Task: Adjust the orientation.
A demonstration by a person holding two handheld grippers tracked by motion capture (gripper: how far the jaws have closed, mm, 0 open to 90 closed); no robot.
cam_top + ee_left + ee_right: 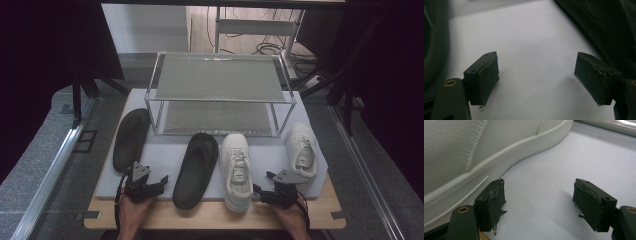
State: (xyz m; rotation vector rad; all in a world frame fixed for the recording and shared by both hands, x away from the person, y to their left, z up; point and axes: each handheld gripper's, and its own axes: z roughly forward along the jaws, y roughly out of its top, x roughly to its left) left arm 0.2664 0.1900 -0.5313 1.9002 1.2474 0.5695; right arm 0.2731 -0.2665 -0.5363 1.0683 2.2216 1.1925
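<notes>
Both grippers, left and right, hold fingers spread, empty, over the white mat.

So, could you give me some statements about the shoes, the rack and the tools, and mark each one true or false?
1. Two black slippers lie on the white mat. True.
2. A sneaker stands on the top shelf of the rack. False: both shelves are bare; both white sneakers are on the mat.
3. The left tool holds a slipper. False: its jaws are open, with nothing between them.
4. The right tool is open beside a sneaker's sole. True.
5. The rack stands behind the shoes. True.
</notes>
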